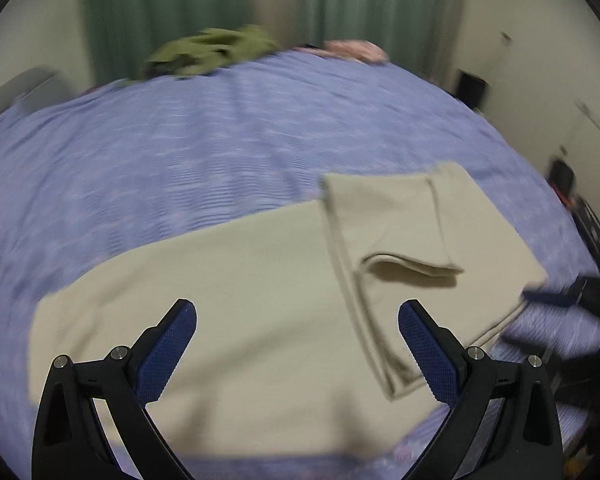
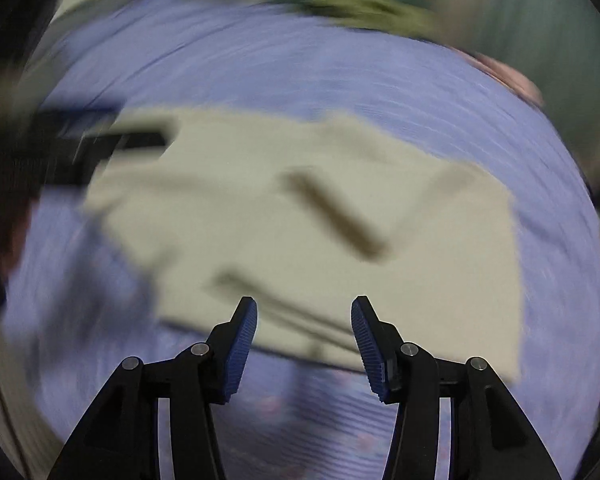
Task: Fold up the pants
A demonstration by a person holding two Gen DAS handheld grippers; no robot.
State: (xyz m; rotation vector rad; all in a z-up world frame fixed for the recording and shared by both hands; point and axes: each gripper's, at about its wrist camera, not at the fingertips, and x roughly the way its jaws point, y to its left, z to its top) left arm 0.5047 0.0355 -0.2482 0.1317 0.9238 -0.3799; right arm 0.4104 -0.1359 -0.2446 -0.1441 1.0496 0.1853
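Observation:
Beige pants point(image 1: 236, 304) lie flat on a blue bedspread point(image 1: 180, 140), with one end folded back over itself at the right point(image 1: 412, 220). My left gripper point(image 1: 298, 312) is open and empty, hovering above the middle of the pants. In the right wrist view the pants point(image 2: 300, 220) are blurred by motion and show a dark fold line. My right gripper point(image 2: 304, 308) is open and empty above the near edge of the pants. The other gripper shows blurred at the left point(image 2: 100, 136) and at the right edge of the left wrist view point(image 1: 552, 298).
An olive green garment point(image 1: 212, 52) and a pink garment point(image 1: 356, 50) lie at the far edge of the bed. Green curtains point(image 1: 220, 0) hang behind. Dark objects point(image 1: 588, 232) stand beside the bed at the right.

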